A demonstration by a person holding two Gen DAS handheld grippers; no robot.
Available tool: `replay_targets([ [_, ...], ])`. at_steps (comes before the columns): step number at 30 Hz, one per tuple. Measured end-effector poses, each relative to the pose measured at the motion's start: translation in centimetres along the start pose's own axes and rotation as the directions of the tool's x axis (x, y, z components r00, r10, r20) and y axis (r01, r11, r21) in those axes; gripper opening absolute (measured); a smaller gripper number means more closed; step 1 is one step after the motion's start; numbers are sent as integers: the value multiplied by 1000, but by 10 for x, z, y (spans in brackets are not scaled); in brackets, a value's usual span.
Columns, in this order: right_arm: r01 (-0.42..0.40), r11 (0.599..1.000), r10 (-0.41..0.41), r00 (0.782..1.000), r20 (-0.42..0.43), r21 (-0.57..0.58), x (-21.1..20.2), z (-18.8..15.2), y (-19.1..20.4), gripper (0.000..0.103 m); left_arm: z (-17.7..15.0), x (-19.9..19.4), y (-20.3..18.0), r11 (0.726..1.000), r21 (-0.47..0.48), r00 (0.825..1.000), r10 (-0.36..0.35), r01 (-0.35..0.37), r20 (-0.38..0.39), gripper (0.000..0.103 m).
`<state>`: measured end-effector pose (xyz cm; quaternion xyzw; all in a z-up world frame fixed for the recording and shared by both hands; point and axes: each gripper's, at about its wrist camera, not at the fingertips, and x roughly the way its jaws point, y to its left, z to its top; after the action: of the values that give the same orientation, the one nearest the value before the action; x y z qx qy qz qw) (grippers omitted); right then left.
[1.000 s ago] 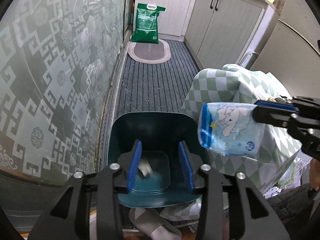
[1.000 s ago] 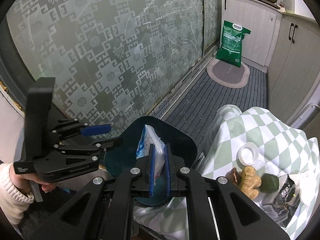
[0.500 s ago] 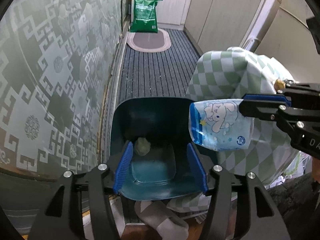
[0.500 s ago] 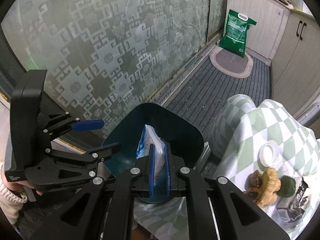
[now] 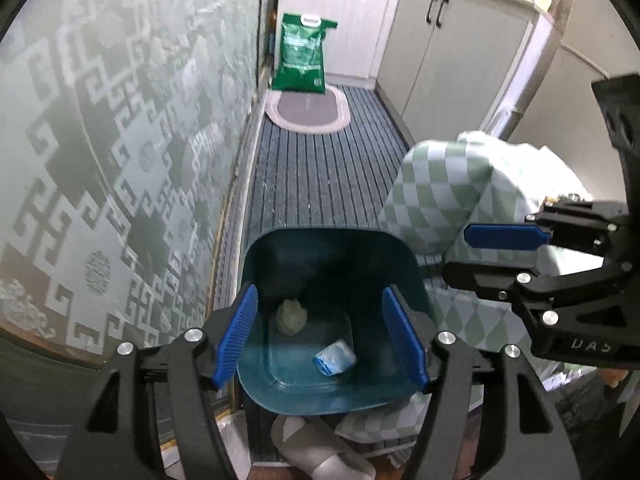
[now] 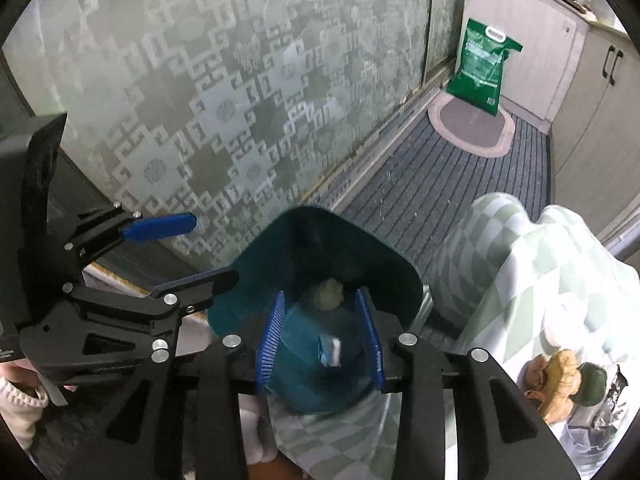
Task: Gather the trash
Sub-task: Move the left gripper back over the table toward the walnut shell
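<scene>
A dark teal bin (image 5: pixel 328 236) stands on the floor beside the frosted glass door. At its bottom lie a crumpled pale wad (image 5: pixel 291 316) and a blue-and-white packet (image 5: pixel 335 358). My left gripper (image 5: pixel 320 336) hovers over the bin with its jaws opening and nothing between the pads. From the right, my right gripper (image 5: pixel 456 254) reaches over the rim. In the right wrist view, the right gripper (image 6: pixel 320 300) is opening above the bin (image 6: pixel 320 216). The packet (image 6: pixel 330 350) lies loose below it, near the wad (image 6: pixel 329 294). The left gripper (image 6: pixel 214 250) shows at the left.
A green-checked cloth (image 5: pixel 440 188) drapes a table right of the bin, with a ginger root (image 6: pixel 556 380) and other items on it. A green bag (image 5: pixel 304 58) and an oval mat (image 5: pixel 308 110) sit down the corridor by cabinets. A slipper (image 5: pixel 320 456) lies near the bin.
The right gripper opened and let go of the blue-and-white packet, which dropped to the bin's bottom. The left gripper's jaws spread wider.
</scene>
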<state>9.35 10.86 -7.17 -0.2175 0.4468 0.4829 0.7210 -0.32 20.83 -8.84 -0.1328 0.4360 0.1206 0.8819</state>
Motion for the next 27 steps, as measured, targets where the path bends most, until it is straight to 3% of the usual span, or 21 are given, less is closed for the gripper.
replay_targets([
  [6,1,999,-6,993,120,43,-28,6,-11,39,8,-23,-13,1000,7,997,-22,21,80,72],
  [15,12,991,-50,956,289,131,-85,2,-47,49,21,-48,-55,993,79,979,-100,87,176,78],
  [19,44,982,-104,938,331,183,-110,-8,-71,49,24,-55,-77,985,117,969,-145,123,198,79],
  [27,57,962,-153,920,360,265,-144,-35,-106,50,24,-45,-114,973,173,967,-182,152,177,80],
])
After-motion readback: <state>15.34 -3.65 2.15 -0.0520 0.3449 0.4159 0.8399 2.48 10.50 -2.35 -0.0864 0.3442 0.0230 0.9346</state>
